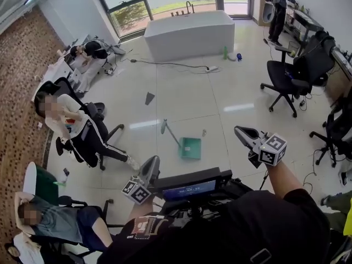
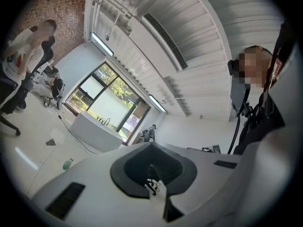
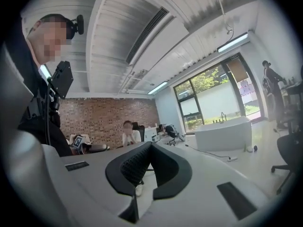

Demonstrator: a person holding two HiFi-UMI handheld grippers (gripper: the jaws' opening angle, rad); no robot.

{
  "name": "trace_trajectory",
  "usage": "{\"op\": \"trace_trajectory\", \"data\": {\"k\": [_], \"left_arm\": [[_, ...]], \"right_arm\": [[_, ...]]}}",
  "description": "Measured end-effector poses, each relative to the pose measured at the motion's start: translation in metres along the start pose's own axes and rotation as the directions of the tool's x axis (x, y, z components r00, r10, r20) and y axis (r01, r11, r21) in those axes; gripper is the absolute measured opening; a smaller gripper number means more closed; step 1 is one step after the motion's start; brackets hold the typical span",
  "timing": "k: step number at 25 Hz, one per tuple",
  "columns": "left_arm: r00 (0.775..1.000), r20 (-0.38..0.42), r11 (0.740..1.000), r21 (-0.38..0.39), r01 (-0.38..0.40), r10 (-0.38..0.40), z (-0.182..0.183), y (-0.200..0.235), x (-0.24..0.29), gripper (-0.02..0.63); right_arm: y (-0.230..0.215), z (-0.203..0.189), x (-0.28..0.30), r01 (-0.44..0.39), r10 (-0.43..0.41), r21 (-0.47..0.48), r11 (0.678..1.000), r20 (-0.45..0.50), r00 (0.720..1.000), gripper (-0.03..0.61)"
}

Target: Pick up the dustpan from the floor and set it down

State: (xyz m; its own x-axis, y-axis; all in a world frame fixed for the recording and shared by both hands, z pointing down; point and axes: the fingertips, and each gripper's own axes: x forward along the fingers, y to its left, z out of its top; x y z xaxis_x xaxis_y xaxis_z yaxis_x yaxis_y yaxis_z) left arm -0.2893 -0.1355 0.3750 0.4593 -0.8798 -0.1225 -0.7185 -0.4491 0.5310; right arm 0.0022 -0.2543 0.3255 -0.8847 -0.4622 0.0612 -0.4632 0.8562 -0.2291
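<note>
- The teal-green plastic dustpan (image 1: pixel 191 148) lies on the pale tiled floor (image 1: pixel 181 100), near the middle of the head view; its long grey handle (image 1: pixel 170 133) slants away up and to the left.
- Dustpan is untouched: both tools are held well apart from it and above the floor, one to each side in the head view.
- Left tool (image 1: pixel 152 163): grey jaws pressed together, tips meeting, nothing between them, confirmed in the left gripper view (image 2: pixel 151 144). Its marker cube (image 1: pixel 136 191) sits at the near end.
- Right tool (image 1: pixel 241 131): jaws likewise pressed together at the tips with nothing pinched, per the right gripper view (image 3: pixel 151 143). Its marker cube (image 1: pixel 273 149) is at the wrist end.
- A small dark scrap (image 1: pixel 149 98) lies on the floor beyond the dustpan.
- A white freestanding bathtub (image 1: pixel 190 34) stands at the far side by the windows; a green bottle (image 1: pixel 225 52) stands just beside its right end.
- A black office chair (image 1: pixel 286 78) stands at the right.
- A seated person in a white and black jacket (image 1: pixel 82 128) is at the left; a second seated person (image 1: pixel 55 219) is at the lower left.
- A red-brown brick wall (image 1: pixel 16 81) runs along the left edge.
</note>
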Motion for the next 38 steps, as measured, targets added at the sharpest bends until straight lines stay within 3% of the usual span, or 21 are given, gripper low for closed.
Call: {"op": "trace_trajectory", "data": {"k": [3,7,11,15,18,22,27,31,34,38], "left_arm": [[0.998,-0.045,0.999,0.025,0.043,-0.041,0.032,0.010,-0.124,0.017],[0.996,-0.045,0.997,0.023,0.078,-0.077,0.051,0.028,-0.248,0.017],[0.990,-0.037,0.990,0.029,0.136,-0.135,0.046,-0.009,-0.305,0.017],[0.982,-0.031,0.982,0.018,0.186,-0.186,0.017,-0.078,-0.335,0.017],[0.975,-0.049,0.976,0.026,0.218,-0.217,0.010,-0.103,-0.357,0.017],[0.968,-0.075,0.969,0.034,0.243,-0.240,-0.046,-0.197,-0.373,0.017],[0.977,-0.099,0.979,0.056,0.195,-0.189,-0.177,-0.371,-0.385,0.017],[0.986,-0.087,0.990,-0.009,0.144,-0.144,-0.271,-0.469,-0.404,0.017],[0.987,-0.118,0.994,-0.008,0.105,-0.105,-0.298,-0.505,-0.455,0.017],[0.994,-0.090,0.998,0.018,0.067,-0.065,-0.288,-0.527,-0.549,0.017]], "right_arm": [[0.120,-0.010,0.025,0.037,-0.037,0.009,0.999,0.015,0.999,0.020],[0.238,-0.028,0.038,0.107,-0.107,0.005,0.994,0.016,0.994,0.020],[0.314,-0.032,-0.009,0.153,-0.152,-0.019,0.988,0.012,0.988,0.020],[0.366,-0.053,-0.093,0.185,-0.185,-0.017,0.983,0.000,0.983,0.020],[0.404,-0.067,-0.123,0.204,-0.204,-0.020,0.979,-0.010,0.979,0.020],[0.433,-0.095,-0.238,0.214,-0.214,-0.015,0.977,-0.004,0.977,0.020],[0.449,-0.157,-0.449,0.155,-0.154,0.015,0.988,-0.028,0.988,0.020],[0.457,-0.211,-0.564,0.095,-0.093,0.036,0.995,-0.065,0.994,0.020],[0.486,-0.237,-0.590,0.062,-0.055,0.089,0.994,-0.073,0.996,0.020],[0.562,-0.247,-0.601,0.027,-0.023,0.076,0.997,-0.058,0.998,0.020]]}}
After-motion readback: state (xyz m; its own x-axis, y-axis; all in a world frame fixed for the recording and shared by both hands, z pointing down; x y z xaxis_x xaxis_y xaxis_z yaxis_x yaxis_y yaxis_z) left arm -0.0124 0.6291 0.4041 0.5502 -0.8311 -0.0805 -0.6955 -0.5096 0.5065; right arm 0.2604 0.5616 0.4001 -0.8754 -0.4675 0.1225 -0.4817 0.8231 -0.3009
